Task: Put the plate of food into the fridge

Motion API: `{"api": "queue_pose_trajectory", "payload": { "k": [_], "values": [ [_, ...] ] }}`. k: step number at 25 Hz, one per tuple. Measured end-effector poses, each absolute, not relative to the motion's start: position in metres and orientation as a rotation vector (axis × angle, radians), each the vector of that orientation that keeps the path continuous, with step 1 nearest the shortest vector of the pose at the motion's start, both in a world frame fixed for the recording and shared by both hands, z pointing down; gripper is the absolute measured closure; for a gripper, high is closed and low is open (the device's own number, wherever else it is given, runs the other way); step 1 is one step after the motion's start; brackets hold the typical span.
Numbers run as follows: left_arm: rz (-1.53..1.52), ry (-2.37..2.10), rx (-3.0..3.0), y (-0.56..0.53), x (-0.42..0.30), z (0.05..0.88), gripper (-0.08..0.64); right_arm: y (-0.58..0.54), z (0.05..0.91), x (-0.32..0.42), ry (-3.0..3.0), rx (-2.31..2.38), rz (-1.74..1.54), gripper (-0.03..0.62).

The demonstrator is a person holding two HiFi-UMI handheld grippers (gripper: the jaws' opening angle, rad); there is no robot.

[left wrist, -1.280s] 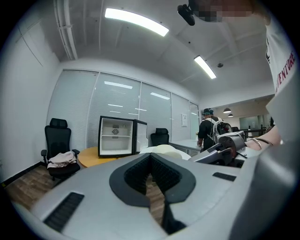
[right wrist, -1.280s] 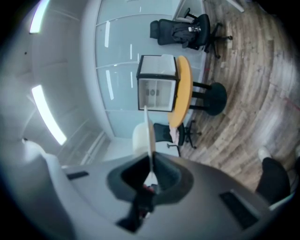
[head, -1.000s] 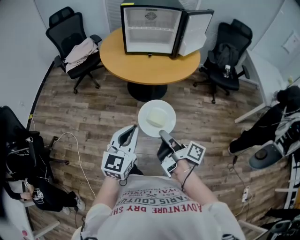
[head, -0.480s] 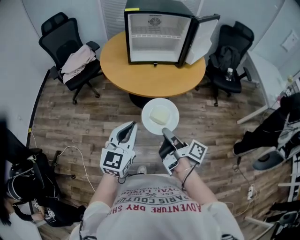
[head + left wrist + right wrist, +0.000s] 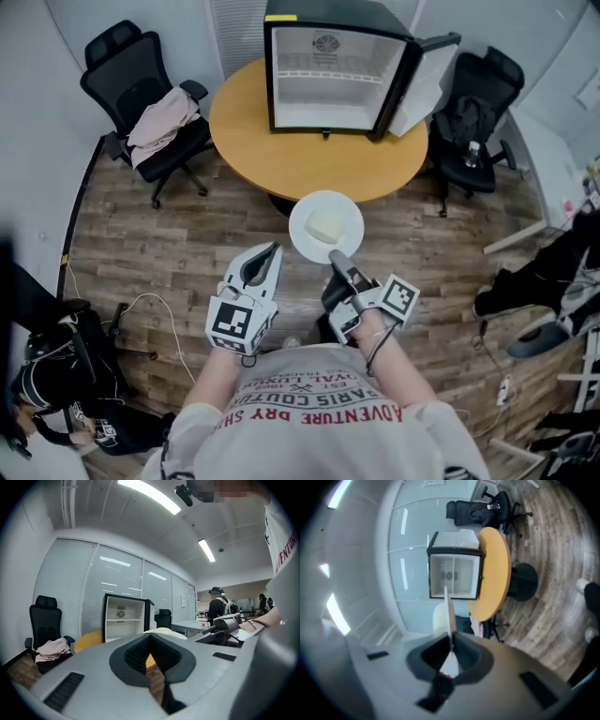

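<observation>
A white plate (image 5: 326,228) with a pale yellow block of food (image 5: 329,228) hangs level over the wood floor, just short of the round wooden table (image 5: 319,155). My right gripper (image 5: 340,267) is shut on the plate's near rim. In the right gripper view the plate (image 5: 449,616) shows edge-on between that gripper's (image 5: 451,651) pads. The black mini fridge (image 5: 333,70) stands on the table, empty, with its door swung open to the right. It also shows as fridge (image 5: 454,576) and fridge (image 5: 124,618). My left gripper (image 5: 273,253) is beside the plate, shut and empty.
A black office chair with pale clothing on it (image 5: 155,112) stands left of the table. Another chair (image 5: 480,112) stands to the right. A cable (image 5: 141,291) and bags lie on the floor at the left. People (image 5: 219,604) stand far off.
The table and the fridge have come nearer and lower in the head view. The plate stays in my right gripper, and both grippers keep their stance.
</observation>
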State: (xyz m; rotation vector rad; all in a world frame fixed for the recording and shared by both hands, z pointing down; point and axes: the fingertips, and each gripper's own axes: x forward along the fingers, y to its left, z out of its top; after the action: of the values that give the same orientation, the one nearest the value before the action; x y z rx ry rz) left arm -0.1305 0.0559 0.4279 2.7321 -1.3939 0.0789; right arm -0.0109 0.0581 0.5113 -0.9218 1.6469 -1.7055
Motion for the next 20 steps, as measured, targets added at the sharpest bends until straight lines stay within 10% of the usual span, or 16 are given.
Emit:
{"api": "queue_pose_trajectory", "payload": {
  "k": [20],
  "values": [
    [0.064,-1.657,2.624,-0.124,-0.048,0.42,0.534,-0.138,0.506,0.061,1.792,-0.769,-1.819,0.552]
  ]
}}
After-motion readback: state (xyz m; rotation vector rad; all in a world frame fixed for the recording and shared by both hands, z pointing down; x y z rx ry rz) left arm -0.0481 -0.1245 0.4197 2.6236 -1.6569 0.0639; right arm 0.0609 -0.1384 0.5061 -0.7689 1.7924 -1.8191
